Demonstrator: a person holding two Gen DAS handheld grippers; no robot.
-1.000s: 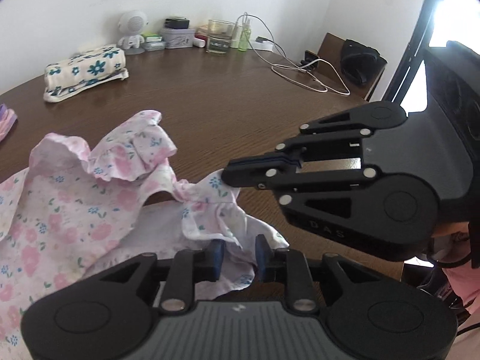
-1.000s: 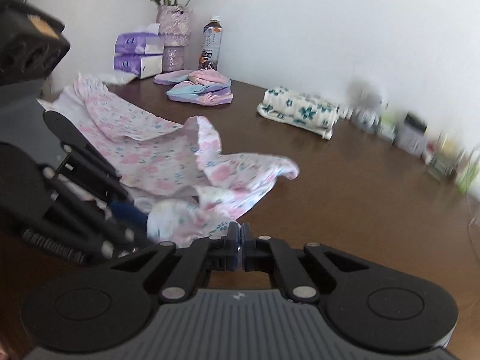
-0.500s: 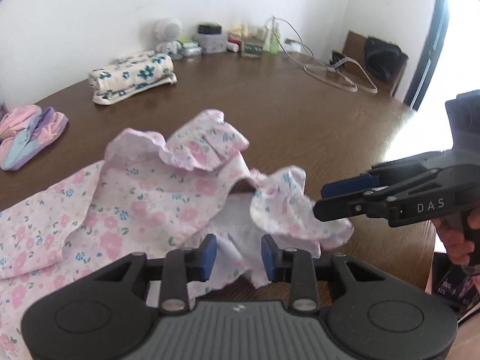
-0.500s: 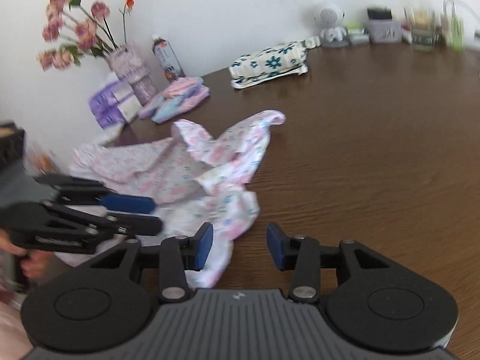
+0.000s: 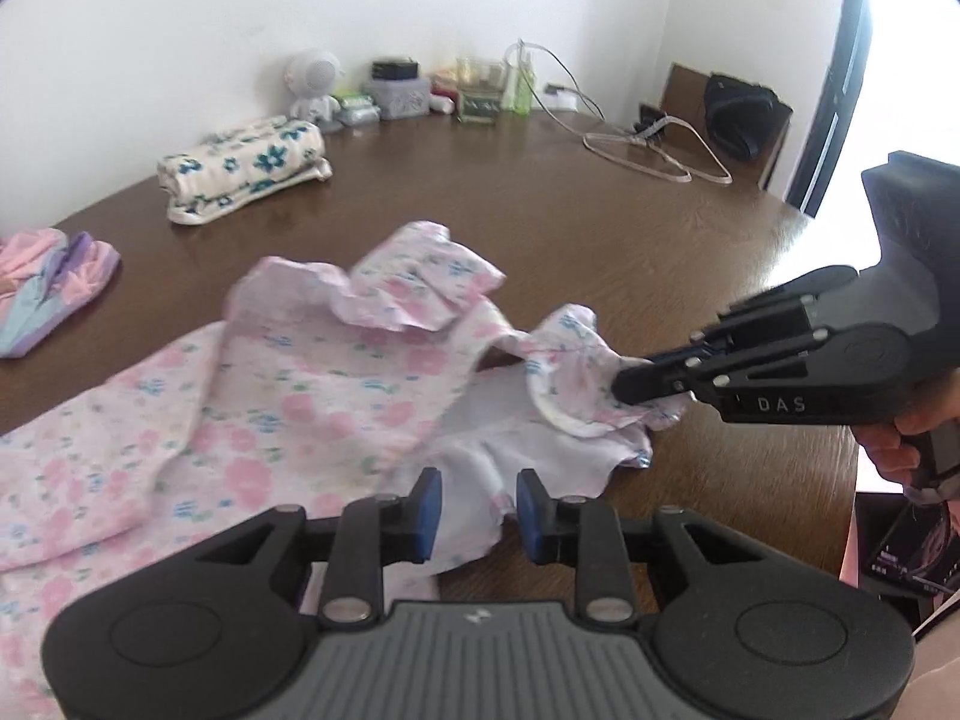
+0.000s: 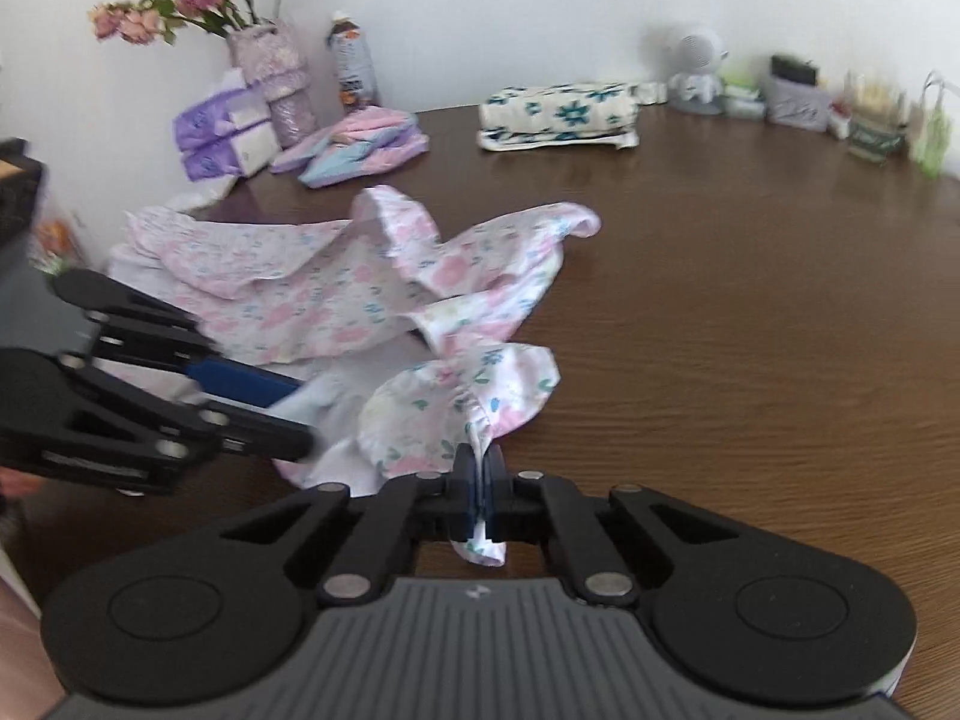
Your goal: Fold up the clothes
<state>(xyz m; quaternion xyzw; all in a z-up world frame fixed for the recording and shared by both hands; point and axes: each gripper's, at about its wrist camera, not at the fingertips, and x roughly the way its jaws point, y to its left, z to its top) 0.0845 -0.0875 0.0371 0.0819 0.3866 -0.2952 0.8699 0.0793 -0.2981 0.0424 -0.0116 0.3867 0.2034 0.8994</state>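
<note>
A: State the light source.
B: Daylight enters at the doorway (image 5: pixel 864 60), overexposed to white; it throws glare on the surface (image 5: pixel 690 252) nearby.
A: Blur?
B: The floral garment (image 5: pixel 270 396) is motion-smeared in the left wrist view; the left gripper (image 6: pixel 282 414) is smeared in the right wrist view.
A: Distortion?
B: Fisheye curvature; corners vignette black.

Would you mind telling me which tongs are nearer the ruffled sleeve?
Right. The right tongs are shut on the ruffled sleeve; the left tongs sit open beside it, over white lining.
</note>
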